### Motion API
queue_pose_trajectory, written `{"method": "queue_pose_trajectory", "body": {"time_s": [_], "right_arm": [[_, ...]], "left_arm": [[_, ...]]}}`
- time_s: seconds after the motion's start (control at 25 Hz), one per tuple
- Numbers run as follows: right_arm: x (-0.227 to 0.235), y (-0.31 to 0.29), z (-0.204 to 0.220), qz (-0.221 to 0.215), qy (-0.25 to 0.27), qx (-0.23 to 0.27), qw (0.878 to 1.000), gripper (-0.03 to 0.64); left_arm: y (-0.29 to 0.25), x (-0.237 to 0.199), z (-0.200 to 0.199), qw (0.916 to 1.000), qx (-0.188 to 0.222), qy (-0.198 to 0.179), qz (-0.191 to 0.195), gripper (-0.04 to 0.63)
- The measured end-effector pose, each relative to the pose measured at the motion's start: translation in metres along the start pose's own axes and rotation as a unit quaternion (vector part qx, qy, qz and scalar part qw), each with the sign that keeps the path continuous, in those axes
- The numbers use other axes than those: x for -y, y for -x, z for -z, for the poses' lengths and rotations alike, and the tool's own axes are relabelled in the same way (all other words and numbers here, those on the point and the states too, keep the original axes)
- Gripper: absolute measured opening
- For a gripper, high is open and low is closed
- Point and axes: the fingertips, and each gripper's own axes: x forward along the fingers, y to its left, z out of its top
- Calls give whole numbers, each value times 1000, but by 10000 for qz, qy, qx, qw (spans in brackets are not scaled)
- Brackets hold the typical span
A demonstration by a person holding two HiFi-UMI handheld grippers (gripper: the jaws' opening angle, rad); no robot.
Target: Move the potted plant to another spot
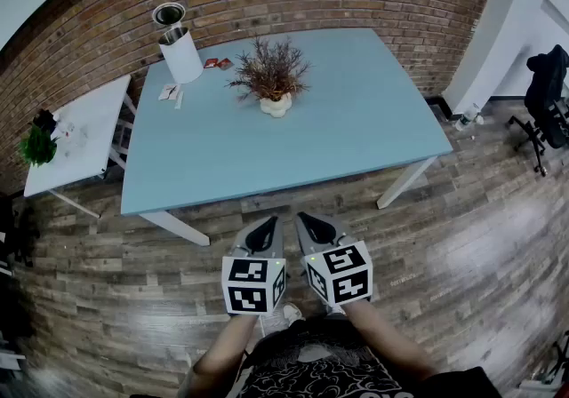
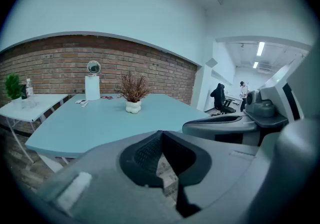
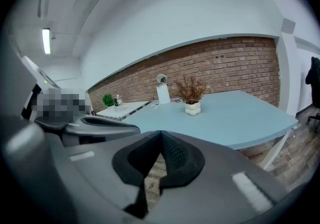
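Red items (image 1: 218, 63) and white slips (image 1: 170, 92) on the tabletop (image 1: 356, 139): too small to identify. Potted plant (image 1: 271, 81): twigs hide the pot's mouth. Black chair (image 1: 547, 94): cut off by the head view's right edge. Forearms (image 1: 222, 354): cut off below.

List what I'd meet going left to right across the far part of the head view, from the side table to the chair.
small green plant on the white side table → tall white container → small red items → potted plant with dried brown stems → black office chair
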Motion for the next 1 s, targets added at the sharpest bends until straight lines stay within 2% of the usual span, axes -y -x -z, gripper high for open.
{"method": "queue_pose_trajectory", "body": {"time_s": [0.52,1.0], "right_arm": [[-10,-26,-6,298,83,-5,9995,6],[23,-77,-25,390,-120,104,9991,6]], "left_arm": [[-2,-30,1,9999,10,13,145,-2],[-37,-69,-10,9999,-93,50,6,-2]]}}
